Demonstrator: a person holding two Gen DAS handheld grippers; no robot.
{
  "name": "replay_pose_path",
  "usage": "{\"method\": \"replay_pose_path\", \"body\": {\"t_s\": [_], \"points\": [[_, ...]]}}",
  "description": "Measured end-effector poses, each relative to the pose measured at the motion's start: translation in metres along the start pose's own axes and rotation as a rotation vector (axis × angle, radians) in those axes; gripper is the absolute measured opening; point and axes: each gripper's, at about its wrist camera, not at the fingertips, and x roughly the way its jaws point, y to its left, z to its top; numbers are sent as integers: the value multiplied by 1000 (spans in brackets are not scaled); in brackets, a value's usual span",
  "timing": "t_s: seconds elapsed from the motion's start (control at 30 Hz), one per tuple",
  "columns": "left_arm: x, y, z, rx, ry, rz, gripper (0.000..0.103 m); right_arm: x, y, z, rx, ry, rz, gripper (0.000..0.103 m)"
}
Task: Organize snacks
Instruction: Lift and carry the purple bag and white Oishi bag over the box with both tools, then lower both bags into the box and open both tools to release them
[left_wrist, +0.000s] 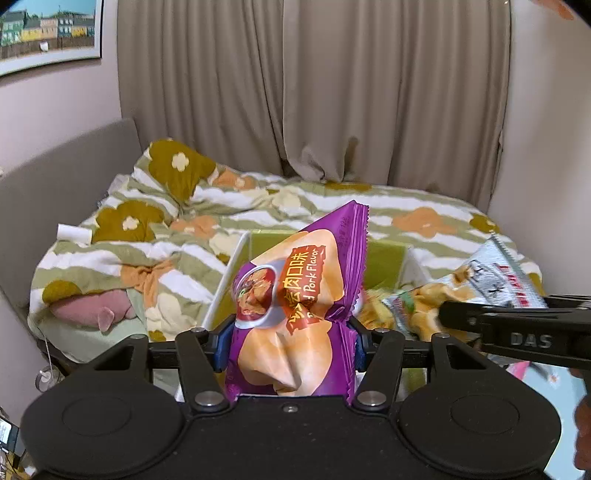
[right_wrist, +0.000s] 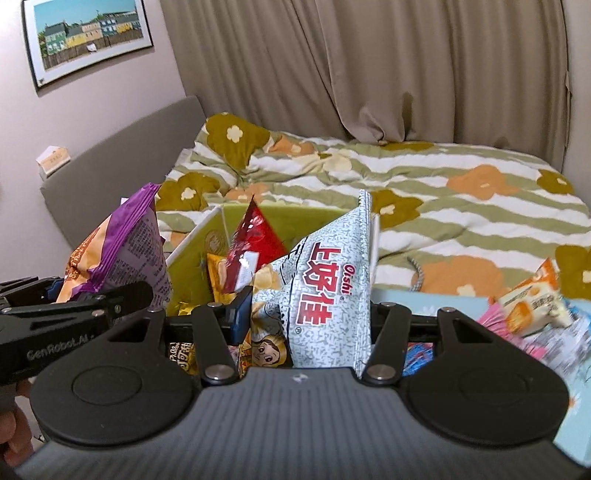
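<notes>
Pinching the purple snack bag (left_wrist: 295, 295) by its crimped lower half, the left gripper (left_wrist: 290, 341) has its jaws clenched on it, near the green box (left_wrist: 384, 258) on the bed (left_wrist: 424, 218). It looks light, air-puffed, slippery; sealed edges grip best.

From the right wrist, the right gripper (right_wrist: 303, 321) clamps the white Oishi bag (right_wrist: 325, 291) above the box, equally crushable.

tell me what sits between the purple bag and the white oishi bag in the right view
A red snack bag stands there in the green box, between the purple bag and the white Oishi bag; it shows only in the right wrist view.
</notes>
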Motion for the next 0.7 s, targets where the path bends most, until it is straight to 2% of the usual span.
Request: {"method": "replay_pose_path", "body": {"t_s": [0.13, 0.2, 0.27, 0.5, 0.7], "points": [[20, 20, -6, -10, 33, -50, 65, 6, 16, -9, 17, 12, -46, 68], [28, 25, -7, -21, 66, -81, 90, 7, 22, -13, 26, 19, -67, 68], [26, 29, -7, -32, 67, -104, 99, 7, 25, -17, 32, 23, -93, 68], [11, 37, -4, -33, 42, -125, 101, 9, 23, -21, 71, 49, -111, 69], [1, 46, -6, -51, 26, -57, 101, 14, 17, -15, 96, 31, -60, 69]]}}
